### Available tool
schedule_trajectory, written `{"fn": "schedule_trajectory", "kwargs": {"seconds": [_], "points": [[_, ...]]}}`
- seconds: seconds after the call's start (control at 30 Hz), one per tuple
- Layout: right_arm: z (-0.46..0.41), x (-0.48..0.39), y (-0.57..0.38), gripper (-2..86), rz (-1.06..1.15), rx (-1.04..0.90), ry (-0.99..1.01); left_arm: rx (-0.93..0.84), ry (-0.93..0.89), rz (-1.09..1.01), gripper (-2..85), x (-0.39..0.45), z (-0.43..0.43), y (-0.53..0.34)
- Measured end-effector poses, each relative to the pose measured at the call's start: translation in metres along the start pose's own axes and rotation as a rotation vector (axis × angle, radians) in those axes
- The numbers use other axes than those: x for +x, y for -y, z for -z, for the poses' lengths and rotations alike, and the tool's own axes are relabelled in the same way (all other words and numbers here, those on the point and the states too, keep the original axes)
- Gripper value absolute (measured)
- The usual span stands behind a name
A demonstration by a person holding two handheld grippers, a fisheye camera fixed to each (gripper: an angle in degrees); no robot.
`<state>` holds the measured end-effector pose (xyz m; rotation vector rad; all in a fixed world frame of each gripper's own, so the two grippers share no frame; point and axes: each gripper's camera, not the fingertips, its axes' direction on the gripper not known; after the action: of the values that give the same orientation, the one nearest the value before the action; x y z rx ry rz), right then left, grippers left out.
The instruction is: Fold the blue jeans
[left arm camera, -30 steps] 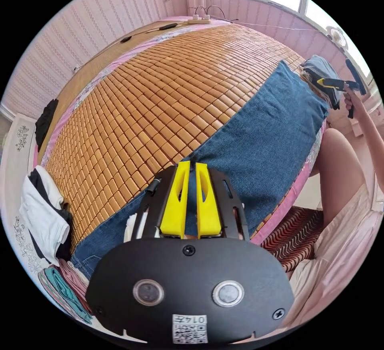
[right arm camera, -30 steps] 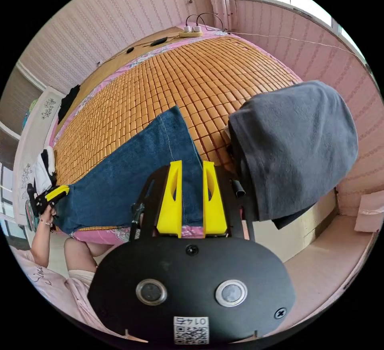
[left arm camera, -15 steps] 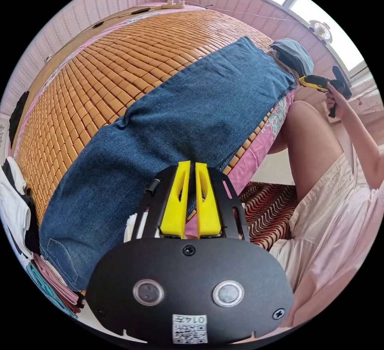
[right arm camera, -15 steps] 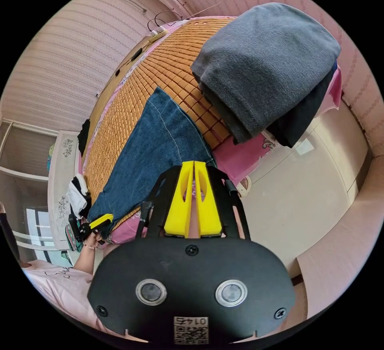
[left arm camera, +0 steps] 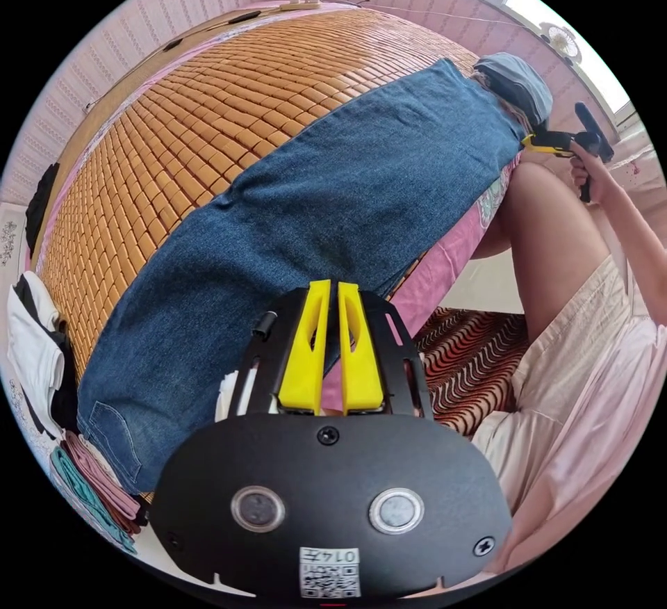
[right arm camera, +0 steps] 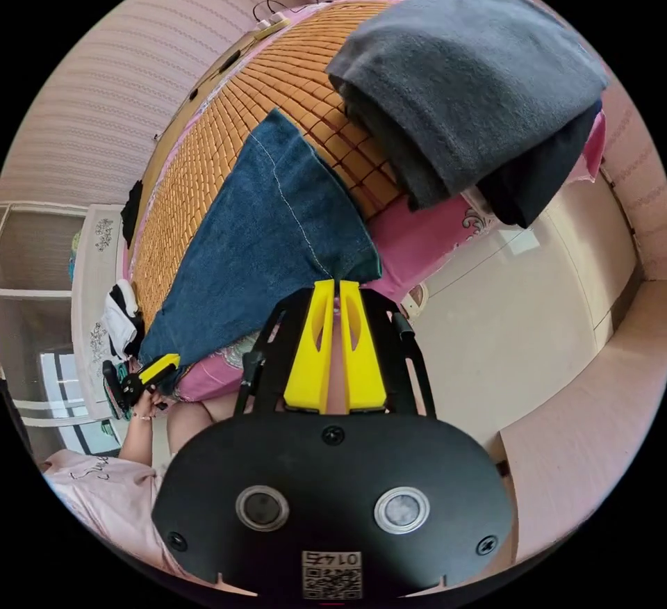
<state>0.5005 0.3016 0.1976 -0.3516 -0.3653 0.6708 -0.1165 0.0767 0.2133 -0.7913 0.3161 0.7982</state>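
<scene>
Both tools have drawn back off the long, flat-spread blue denim jeans [left arm camera: 306, 220] since a second ago, when their yellow jaws hung over the cloth. Now the jeans lie lengthwise along the near edge of the bed's amber bamboo-tile mat [left arm camera: 208, 101], folded leg on leg. The left tool [left arm camera: 325, 289] and right tool [right arm camera: 333, 286] are both clenched on nothing (jaws nearly touching). Next, I judge, comes regrasping the hem corners to fold end over end.

Both views are looking from the bed's near edge across the bamboo mat [left arm camera: 208, 115], one riding at each end of the blue jeans [left arm camera: 313, 213], sharing them.
</scene>
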Motion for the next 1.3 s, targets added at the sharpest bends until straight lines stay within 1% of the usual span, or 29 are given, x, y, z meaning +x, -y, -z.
{"fn": "schedule_trajectory", "kwargs": {"seconds": [0.2, 0.27, 0.33, 0.37, 0.43, 0.47, 0.53, 0.57, 0.63, 0.67, 0.73, 0.8, 0.83, 0.87, 0.9, 0.93, 0.97, 1.0, 1.1, 1.2, 1.3], "points": [[-0.007, -0.030, 0.005, 1.3, 0.084, -0.027, -0.130, 0.008, -0.027, 0.026, -0.3, -0.001, 0.001, -0.011], [-0.001, -0.041, 0.005, 1.1, 0.099, -0.007, -0.200, 0.030, -0.033, 0.036, -0.4, 0.000, 0.004, -0.019], [0.006, -0.077, 0.005, 0.4, 0.195, 0.042, -0.333, 0.052, -0.071, 0.074, -0.3, -0.006, 0.010, -0.036], [0.005, -0.091, 0.005, 0.3, 0.238, 0.052, -0.354, 0.062, -0.078, 0.093, -0.3, -0.009, 0.012, -0.041], [-0.009, -0.162, 0.005, 0.0, 0.473, 0.067, -0.346, 0.100, -0.082, 0.177, -0.2, -0.023, 0.023, -0.065], [-0.016, -0.182, 0.004, 0.0, 0.539, 0.055, -0.330, 0.099, -0.073, 0.189, -0.2, -0.026, 0.024, -0.070], [-0.056, -0.266, -0.001, -0.2, 0.769, -0.015, -0.260, 0.094, -0.015, 0.206, -0.2, -0.029, 0.028, -0.086], [-0.068, -0.287, -0.004, -0.2, 0.824, -0.035, -0.239, 0.097, -0.012, 0.209, -0.2, -0.028, 0.028, -0.088], [-0.119, -0.368, -0.020, -0.3, 1.017, -0.101, -0.160, 0.113, -0.049, 0.194, -0.2, -0.018, 0.027, -0.087], [-0.132, -0.388, -0.025, -0.4, 1.060, -0.118, -0.136, 0.116, -0.054, 0.187, -0.2, -0.014, 0.026, -0.085], [-0.176, -0.464, -0.043, -0.4, 1.205, -0.181, -0.069, 0.125, -0.008, 0.158, -0.1, 0.001, 0.021, -0.077], [-0.203, -0.513, -0.054, -0.4, 1.288, -0.196, -0.073, 0.139, 0.040, 0.162, -0.2, 0.007, 0.019, -0.073], [-0.221, -0.540, -0.061, -0.4, 1.335, -0.216, -0.110, 0.160, 0.061, 0.178, -0.3, 0.008, 0.019, -0.071], [-0.230, -0.551, -0.064, -0.4, 1.359, -0.222, -0.136, 0.164, 0.066, 0.184, -0.3, 0.009, 0.018, -0.071], [-0.250, -0.568, -0.069, -0.4, 1.398, -0.224, -0.225, 0.133, 0.064, 0.187, -0.5, 0.009, 0.011, -0.069], [-0.278, -0.576, -0.071, -0.4, 1.428, -0.244, -0.362, 0.068, 0.038, 0.168, -0.6, 0.010, 0.000, -0.068], [-0.290, -0.576, -0.072, -0.4, 1.449, -0.277, -0.404, 0.096, 0.043, 0.169, -0.7, 0.011, 0.001, -0.070], [-0.290, -0.580, -0.069, -0.5, 1.463, -0.242, -0.382, 0.091, 0.060, 0.162, -0.8, 0.014, 0.000, -0.072], [-0.295, -0.585, -0.050, -0.5, 1.446, -0.337, -0.327, 0.075, 0.081, 0.129, -0.9, 0.022, -0.001, -0.073], [-0.301, -0.590, -0.031, -0.6, 1.405, -0.424, -0.288, 0.065, 0.063, 0.103, -0.9, 0.023, 0.000, -0.077], [-0.300, -0.591, -0.027, -0.6, 1.408, -0.432, -0.305, 0.078, 0.003, 0.090, -0.8, 0.020, 0.011, -0.079]]}}
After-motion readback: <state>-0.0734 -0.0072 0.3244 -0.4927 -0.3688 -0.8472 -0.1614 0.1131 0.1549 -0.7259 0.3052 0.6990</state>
